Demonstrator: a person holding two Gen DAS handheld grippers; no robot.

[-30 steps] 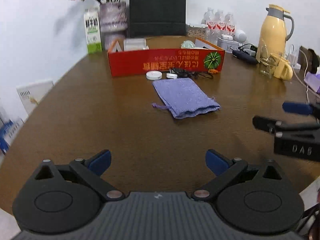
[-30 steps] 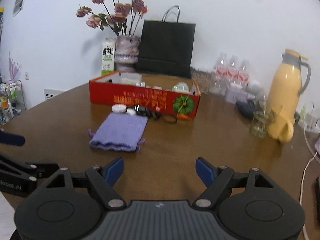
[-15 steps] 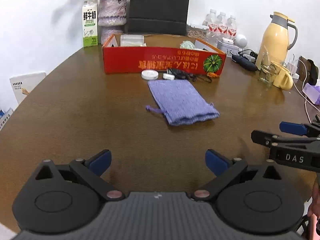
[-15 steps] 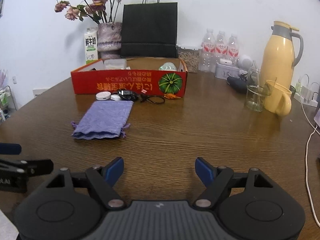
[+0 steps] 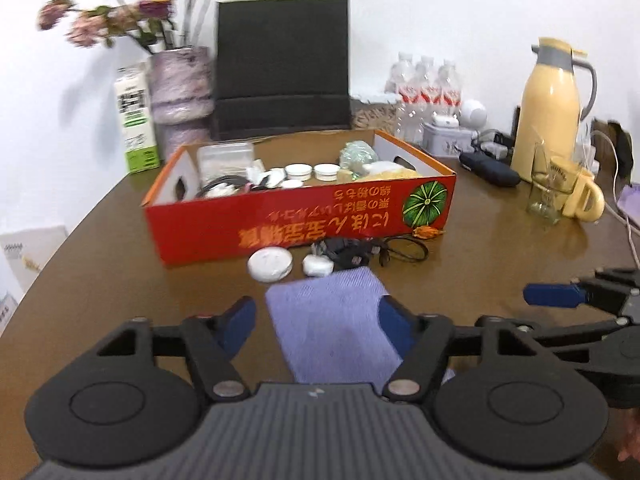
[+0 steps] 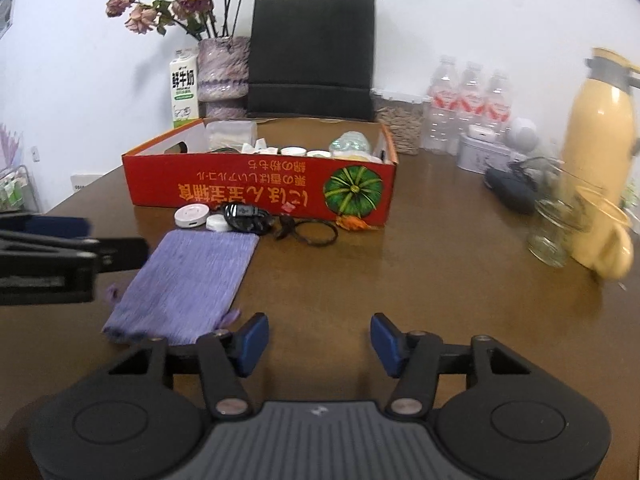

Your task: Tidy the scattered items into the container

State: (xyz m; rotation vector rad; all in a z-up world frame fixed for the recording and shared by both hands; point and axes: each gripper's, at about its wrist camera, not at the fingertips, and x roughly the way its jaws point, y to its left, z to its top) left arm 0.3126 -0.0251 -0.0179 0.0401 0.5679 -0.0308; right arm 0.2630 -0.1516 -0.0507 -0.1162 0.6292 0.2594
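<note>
Pouch (image 5: 332,320) of purple knitted cloth is lying flat on a brown wooden table (image 5: 500,256), just in front of a long red cardboard box (image 5: 304,220), and it is the item now being approached. Left tongs (image 5: 318,326) are hanging over the near end of the pouch, their blue pads on either side of the cloth; they have just been narrowing and are standing about half open, not yet pressing it. Right tongs (image 6: 320,338) are hovering over bare table just beside the pouch's near corner; they too have just been narrowing, are about half open, and are holding nothing.

Judging by this, the step in hand is the reach for the pouch. The next move seems to call for lowering the left pads onto the cloth, pinching a fold, then lifting it over the box wall.

Other loose things are waiting between pouch and box: a round white case (image 5: 270,265), a smaller white piece (image 5: 318,266), a tangle of black cable (image 5: 360,250) and something small and orange (image 5: 428,233). Inside, the box is already holding small jars and packets.

Behind the box are standing a black paper bag (image 6: 312,56), a vase of dried flowers (image 6: 222,76) and a milk carton (image 6: 185,88) against a white wall. To the right are water bottles (image 6: 468,100), a yellow flask (image 5: 550,108), a yellow mug (image 5: 580,196) and a glass (image 5: 546,192).
</note>
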